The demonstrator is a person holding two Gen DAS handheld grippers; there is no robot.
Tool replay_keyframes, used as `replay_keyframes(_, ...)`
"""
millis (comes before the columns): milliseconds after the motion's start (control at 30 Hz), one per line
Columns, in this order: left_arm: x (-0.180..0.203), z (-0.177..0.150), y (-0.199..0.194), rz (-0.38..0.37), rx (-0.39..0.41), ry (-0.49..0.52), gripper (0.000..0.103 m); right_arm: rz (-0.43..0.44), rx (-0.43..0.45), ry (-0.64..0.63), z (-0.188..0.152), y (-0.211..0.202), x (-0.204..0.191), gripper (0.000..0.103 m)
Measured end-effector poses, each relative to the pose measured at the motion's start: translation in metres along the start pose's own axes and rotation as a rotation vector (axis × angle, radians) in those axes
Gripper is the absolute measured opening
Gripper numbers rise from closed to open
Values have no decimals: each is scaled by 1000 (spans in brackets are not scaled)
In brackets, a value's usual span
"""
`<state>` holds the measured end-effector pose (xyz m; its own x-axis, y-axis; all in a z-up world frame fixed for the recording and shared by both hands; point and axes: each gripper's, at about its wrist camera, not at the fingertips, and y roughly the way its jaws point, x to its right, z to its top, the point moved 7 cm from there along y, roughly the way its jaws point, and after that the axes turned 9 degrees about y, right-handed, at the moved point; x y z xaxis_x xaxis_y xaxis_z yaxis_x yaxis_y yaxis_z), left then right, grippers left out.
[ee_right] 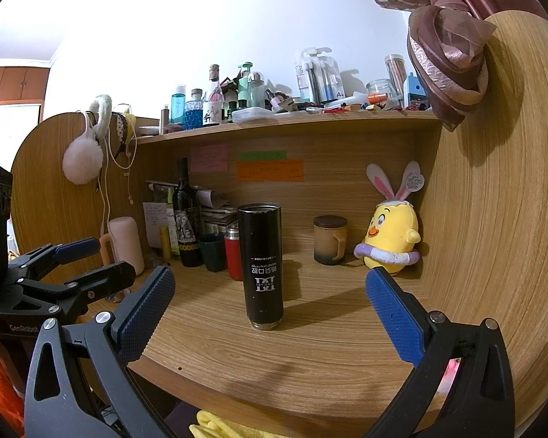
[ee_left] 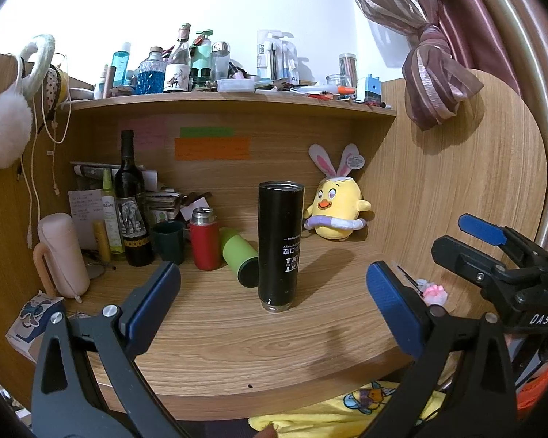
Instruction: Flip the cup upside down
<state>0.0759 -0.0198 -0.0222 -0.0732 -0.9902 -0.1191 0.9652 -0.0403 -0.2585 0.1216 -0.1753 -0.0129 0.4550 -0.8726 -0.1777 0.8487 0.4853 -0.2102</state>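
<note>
The cup (ee_left: pixel 279 246), a tall black cylinder with its printed text inverted, stands on the wooden desk (ee_left: pixel 215 332), apart from both tools. Going left to right: the left gripper (ee_left: pixel 274 306) is spread wide and empty, and the right gripper (ee_right: pixel 270 310) is likewise spread, gripping nothing.

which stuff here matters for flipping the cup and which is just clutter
For the job:
- black cup, standing on the desk, print upside down
- left gripper, open
- right gripper, open

Just lying about:
- red flask
- green bottle
- wine bottle
- chick plush
- lidded mug
</note>
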Motion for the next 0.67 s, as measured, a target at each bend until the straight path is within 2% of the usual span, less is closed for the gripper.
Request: replay_keyframes(667, 2, -3, 1, -23, -13, -6, 103, 0, -1, 0, -1, 0, -2, 103)
